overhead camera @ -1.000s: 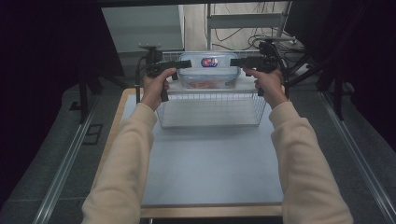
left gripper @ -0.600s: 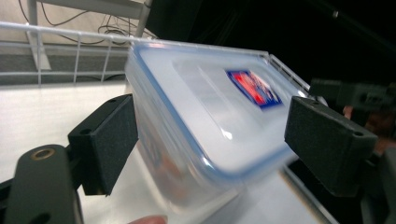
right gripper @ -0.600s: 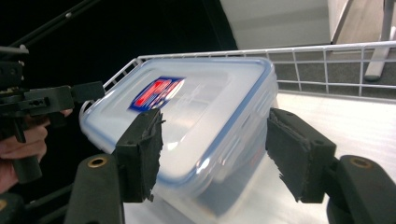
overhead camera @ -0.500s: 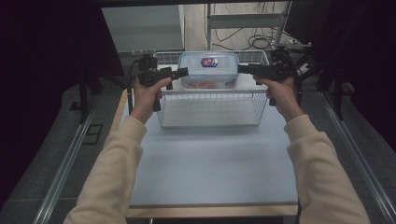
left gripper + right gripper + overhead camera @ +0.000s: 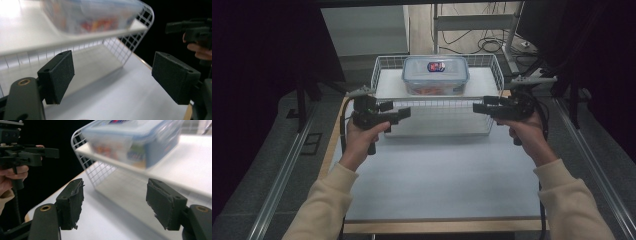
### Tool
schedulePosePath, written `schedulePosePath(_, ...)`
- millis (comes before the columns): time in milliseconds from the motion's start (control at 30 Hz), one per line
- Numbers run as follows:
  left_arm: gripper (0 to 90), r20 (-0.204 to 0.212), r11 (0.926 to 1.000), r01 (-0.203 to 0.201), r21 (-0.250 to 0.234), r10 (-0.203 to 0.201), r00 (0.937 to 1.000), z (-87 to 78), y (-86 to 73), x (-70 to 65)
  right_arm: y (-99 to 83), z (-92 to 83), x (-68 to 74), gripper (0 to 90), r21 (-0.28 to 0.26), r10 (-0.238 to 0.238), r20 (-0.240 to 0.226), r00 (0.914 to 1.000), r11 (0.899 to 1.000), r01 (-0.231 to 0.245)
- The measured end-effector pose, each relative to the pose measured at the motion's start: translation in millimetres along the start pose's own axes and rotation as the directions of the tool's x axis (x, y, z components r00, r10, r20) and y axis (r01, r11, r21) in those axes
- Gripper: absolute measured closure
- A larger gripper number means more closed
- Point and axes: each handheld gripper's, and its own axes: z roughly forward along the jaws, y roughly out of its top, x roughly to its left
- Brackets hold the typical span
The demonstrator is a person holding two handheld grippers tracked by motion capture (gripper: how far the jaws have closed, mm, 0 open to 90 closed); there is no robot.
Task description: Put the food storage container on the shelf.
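Two grippers hovered over the white table [image 5: 437, 175], the left gripper [image 5: 404, 114] and the right gripper [image 5: 478, 107], each with jaws spread wide and holding nothing. Beyond them stood one wire basket [image 5: 384, 65], one lidded plastic container [image 5: 435, 74] resting on its upper shelf. The container's contents were blurred.

Both arms out fwd, L claw [image 5: 404, 114] & R claw [image 5: 478, 107] wide apart, tips facing inward.
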Motion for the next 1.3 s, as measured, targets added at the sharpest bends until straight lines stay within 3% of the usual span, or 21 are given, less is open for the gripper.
schedulePosePath(167,17.5,0.035,0.9994,-0.030,0.015,0.029,0.9990,-7.3,-32.0,-11.4,-32.2,-6.2,10.6,28.5,0.010,-0.037,-0.029,0.9989,0.999,0.037)
schedulePosePath(233,17.4,0.062,0.9988,-0.036,0.035,0.034,0.9975,-6.4,-49.2,-15.5,-52.7,-9.0,14.1,28.3,0.006,-0.033,-0.062,0.9975,0.999,0.033)
schedulePosePath(267,17.4,0.062,0.9988,-0.036,0.035,0.034,0.9975,-6.4,-49.2,-15.5,-52.7,-9.0,14.1,28.3,0.006,-0.033,-0.062,0.9975,0.999,0.033)
schedulePosePath(367,17.5,0.083,0.9961,-0.050,0.073,0.044,0.9956,-2.2,-74.4,-20.3,-80.0,-7.1,15.6,27.5,0.026,-0.025,-0.078,0.9967,0.999,0.027)
schedulePosePath(400,17.5,0.083,0.9961,-0.050,0.073,0.044,0.9956,-2.2,-74.4,-20.3,-80.0,-7.1,15.6,27.5,0.026,-0.025,-0.078,0.9967,0.999,0.027)
schedulePosePath(433,17.5,0.086,0.9946,-0.062,0.083,0.054,0.9948,-1.1,-80.8,-20.5,-93.0,-4.9,17.4,27.2,0.044,-0.025,-0.083,0.9962,0.999,0.028)
schedulePosePath(667,17.5,0.081,0.9900,-0.036,0.137,0.025,0.9964,4.7,-123.4,-15.9,-130.1,3.3,23.2,26.8,0.080,-0.031,-0.085,0.9959,0.996,0.038)
schedulePosePath(733,17.7,0.070,0.9853,-0.030,0.168,0.019,0.9973,8.5,-131.8,-12.6,-139.6,7.3,23.0,26.2,0.109,-0.030,-0.078,0.9965,0.993,0.038)
schedulePosePath(767,17.9,0.062,0.9848,-0.011,0.173,0.001,0.9981,11.1,-136.2,-10.0,-149.5,11.3,22.0,26.2,0.115,-0.025,-0.067,0.9974,0.993,0.033)
schedulePosePath(967,18.2,0.055,0.9845,-0.015,0.175,0.006,0.9984,13.0,-137.4,-8.8,-168.9,21.0,17.2,26.0,0.174,-0.008,-0.050,0.9987,0.985,0.017)
schedulePosePath(1133,18.2,0.056,0.9843,0.006,0.176,-0.016,0.9983,13.6,-138.5,-6.0,-167.0,18.9,16.9,26.0,0.138,0.007,-0.059,0.9982,0.990,0.002)
schedulePosePath(1300,18.0,0.041,0.9822,0.010,0.188,-0.018,0.9990,15.4,-140.9,-2.9,-168.9,17.2,14.3,22.7,0.110,-0.008,-0.032,0.9995,0.994,0.012)
